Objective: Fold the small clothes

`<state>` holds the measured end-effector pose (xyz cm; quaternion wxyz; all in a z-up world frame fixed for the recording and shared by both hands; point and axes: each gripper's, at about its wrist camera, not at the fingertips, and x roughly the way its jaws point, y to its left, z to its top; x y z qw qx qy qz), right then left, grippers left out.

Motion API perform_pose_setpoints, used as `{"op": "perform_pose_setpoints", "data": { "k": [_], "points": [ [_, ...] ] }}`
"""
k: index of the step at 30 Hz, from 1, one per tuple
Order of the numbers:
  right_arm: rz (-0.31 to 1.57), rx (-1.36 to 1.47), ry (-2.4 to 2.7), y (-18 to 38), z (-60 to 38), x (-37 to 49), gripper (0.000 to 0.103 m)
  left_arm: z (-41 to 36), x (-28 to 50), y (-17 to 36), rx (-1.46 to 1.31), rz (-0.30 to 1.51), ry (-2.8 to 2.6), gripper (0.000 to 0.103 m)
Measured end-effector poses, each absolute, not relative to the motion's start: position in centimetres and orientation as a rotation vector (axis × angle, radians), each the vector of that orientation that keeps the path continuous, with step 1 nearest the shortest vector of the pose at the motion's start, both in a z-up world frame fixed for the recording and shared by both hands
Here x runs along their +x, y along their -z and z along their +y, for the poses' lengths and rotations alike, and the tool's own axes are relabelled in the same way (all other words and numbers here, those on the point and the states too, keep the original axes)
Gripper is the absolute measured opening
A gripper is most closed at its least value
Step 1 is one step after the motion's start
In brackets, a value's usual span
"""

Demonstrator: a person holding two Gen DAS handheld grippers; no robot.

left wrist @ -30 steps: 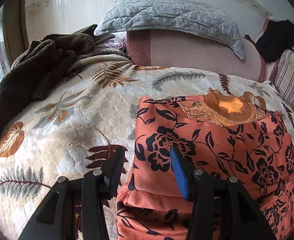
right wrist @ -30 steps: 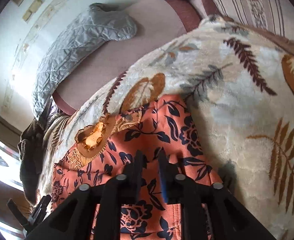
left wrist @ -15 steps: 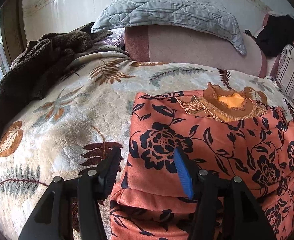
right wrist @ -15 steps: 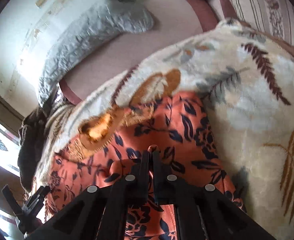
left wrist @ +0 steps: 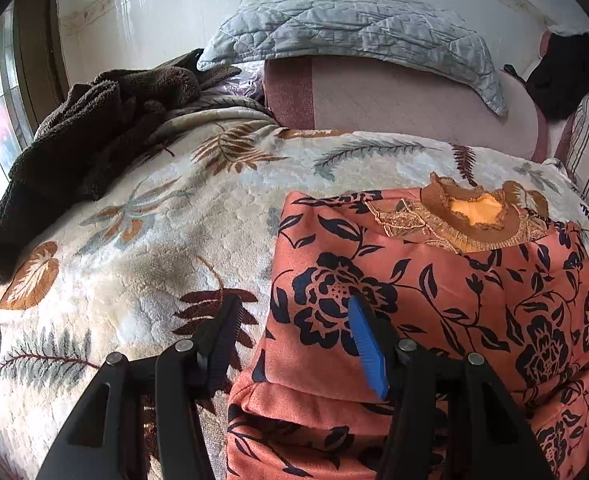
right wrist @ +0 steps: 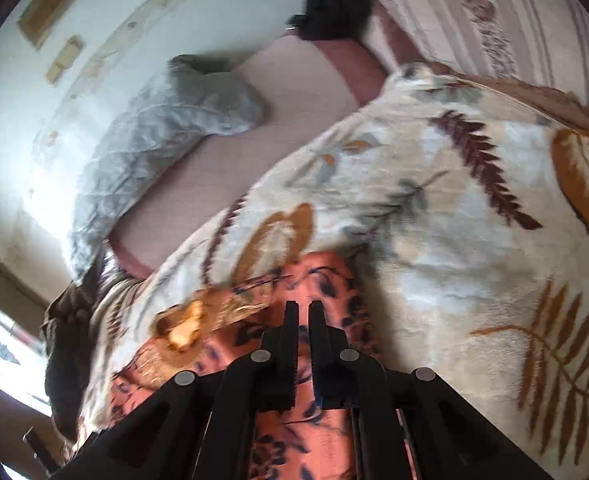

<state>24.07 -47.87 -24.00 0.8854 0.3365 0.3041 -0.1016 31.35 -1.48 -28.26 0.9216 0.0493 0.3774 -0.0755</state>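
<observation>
Left wrist view: the orange, black-flowered soft garment lies folded on the plush leaf-print blanket, ruffled collar toward the headboard. The left gripper gapes, straddling its edge without pressing.

Right wrist view: the right gripper is clamped shut on the garment's fabric.

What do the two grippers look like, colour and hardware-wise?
Left gripper: matte black linkage arms with silver pivot rivets, one ribbed black pad, one blue pad. Right gripper: same black linkages and silver rivets; its jaws are slim black bars, pad colour not visible. No cables, markings, hands or sleeves in view.
</observation>
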Motion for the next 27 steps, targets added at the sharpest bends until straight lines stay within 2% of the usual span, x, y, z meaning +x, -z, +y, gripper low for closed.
{"op": "perform_pose_setpoints", "data": {
  "k": [3,5,9,18,20,23,27],
  "points": [
    [0.681,0.715,0.008,23.7,-43.9,25.1,0.007,-1.7,31.1,27.9,0.092,0.76,0.168,0.063],
    [0.796,0.684,-0.034,25.1,-41.3,26.4,0.007,-2.4,31.3,28.7,0.142,0.782,0.16,0.064],
    [1.069,0.544,0.048,30.7,-38.0,29.1,0.005,-3.7,32.1,32.2,0.265,0.92,0.136,0.071],
    [0.868,0.568,-0.03,26.1,-37.5,26.3,0.008,-3.1,30.4,28.1,0.194,0.794,0.168,0.071],
    [0.908,0.565,-0.042,26.9,-36.8,26.9,0.008,-3.7,30.4,28.3,0.211,0.81,0.169,0.071],
    [1.073,0.54,0.016,30.3,-36.0,28.4,0.008,-5.2,31.1,30.5,0.293,0.902,0.162,0.072],
    [1.051,0.563,0.003,29.4,-36.4,27.6,0.007,-6.5,30.5,30.9,0.381,0.879,0.129,0.072]
  ]
}}
